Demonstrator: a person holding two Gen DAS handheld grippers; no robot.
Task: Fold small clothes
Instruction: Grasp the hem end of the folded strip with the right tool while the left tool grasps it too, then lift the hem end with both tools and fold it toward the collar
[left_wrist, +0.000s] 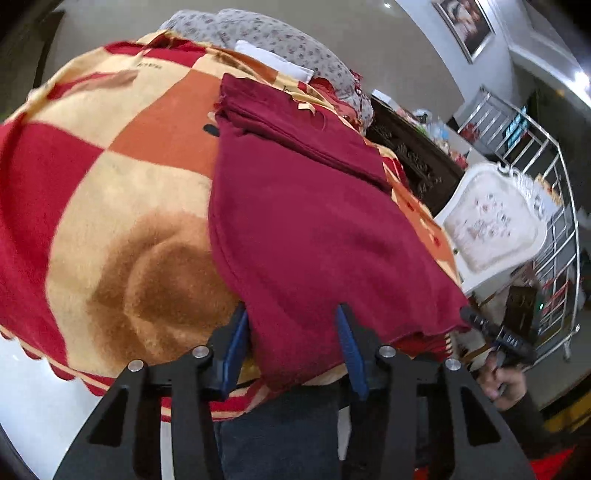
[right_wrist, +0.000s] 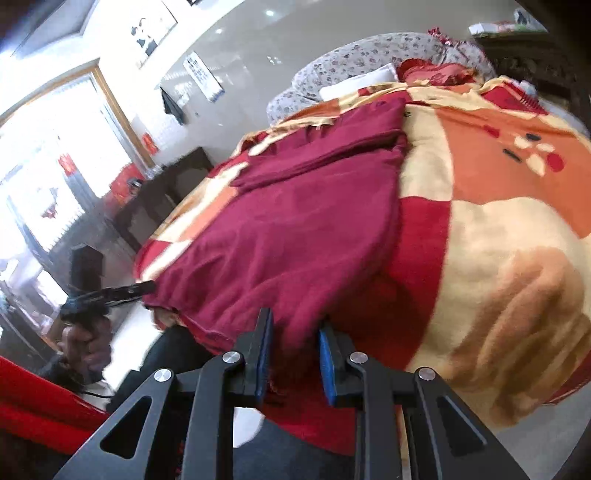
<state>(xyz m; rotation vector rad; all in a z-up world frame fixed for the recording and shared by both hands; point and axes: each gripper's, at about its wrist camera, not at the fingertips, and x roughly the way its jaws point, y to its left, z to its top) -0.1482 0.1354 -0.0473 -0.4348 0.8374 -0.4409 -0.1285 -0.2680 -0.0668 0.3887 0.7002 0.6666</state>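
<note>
A maroon garment (left_wrist: 314, 221) (right_wrist: 295, 229) lies spread on a checked red, orange and cream blanket (left_wrist: 110, 184) (right_wrist: 498, 240), with its far part folded into a band. My left gripper (left_wrist: 291, 310) is at the near hem; its blue pads stand wide apart with flat cloth between them, one finger under the edge and one over it. From the right wrist view that left gripper (right_wrist: 122, 291) meets the hem's corner. My right gripper (right_wrist: 295, 317) is at the other near corner, with bunched cloth filling the narrow gap between its pads. It shows as a dark bar (left_wrist: 495, 332) in the left wrist view.
A floral quilt (left_wrist: 266, 33) and a white pillow (left_wrist: 273, 61) lie at the far end. A dark carved cabinet (left_wrist: 413, 155), a white chair (left_wrist: 495, 221) and a metal rack (left_wrist: 546, 184) stand beside the bed. A person's dark-trousered legs (left_wrist: 280, 435) are at the near edge.
</note>
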